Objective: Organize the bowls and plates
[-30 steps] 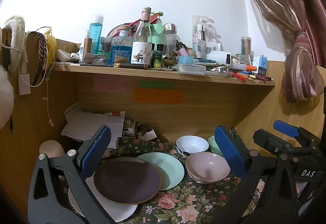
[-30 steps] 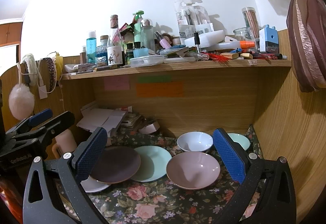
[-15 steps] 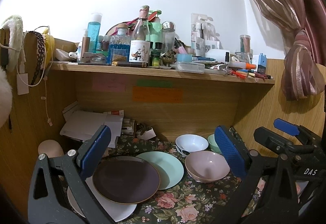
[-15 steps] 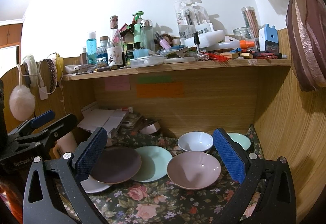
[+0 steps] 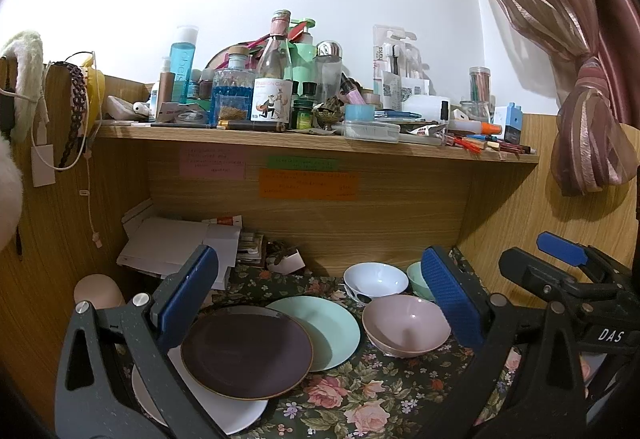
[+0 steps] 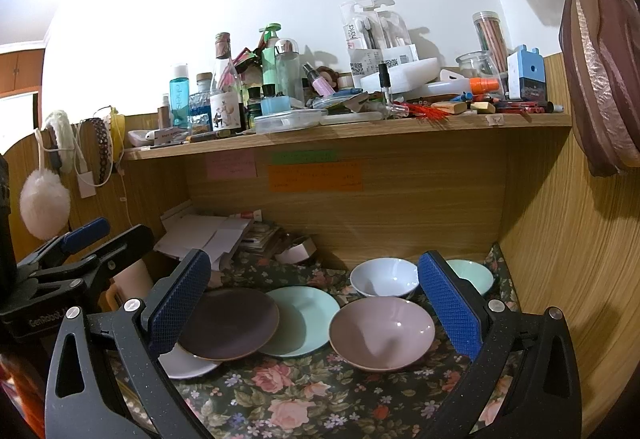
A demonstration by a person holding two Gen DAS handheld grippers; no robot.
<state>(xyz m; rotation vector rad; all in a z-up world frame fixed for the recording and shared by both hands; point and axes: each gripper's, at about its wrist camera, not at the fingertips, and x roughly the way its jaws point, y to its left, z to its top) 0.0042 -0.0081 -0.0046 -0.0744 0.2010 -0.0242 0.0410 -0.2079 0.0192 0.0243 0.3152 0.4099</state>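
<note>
Ahead of both hand-held grippers, on the flowered cloth [image 6: 280,399] covering the counter, lie three plates and three bowls, none yet sorted.

Left hand-held gripper [image 5: 320,299]: released, jaws spread wide, grasping nothing. Directly in front of and below it sits the dark plate [image 5: 246,351], resting partly on the white plate [image 5: 240,415] and overlapping the edge of the green plate [image 5: 324,331]. This loose overlap suggests the plates were set down without stacking; judged, they need to be gathered into one pile.

Right hand-held gripper [image 6: 316,299]: likewise released and empty, held above the counter. Straight ahead between its jaws sits the pink bowl [image 6: 382,333], upright. Beyond it stands the white bowl [image 6: 384,277], and behind the right jaw the green bowl [image 6: 474,275], partly hidden. The bowls stand apart or barely touching, not nested.

Each gripper faces its own group, plates to the left one, bowls to the right one, which fits a divided approach. No contact with any dish is visible.

Risk noted: the shelf [image 6: 360,131] overhead is crowded with bottles, and papers [image 5: 172,243] lie piled at the far left corner, limiting clearance.
</note>
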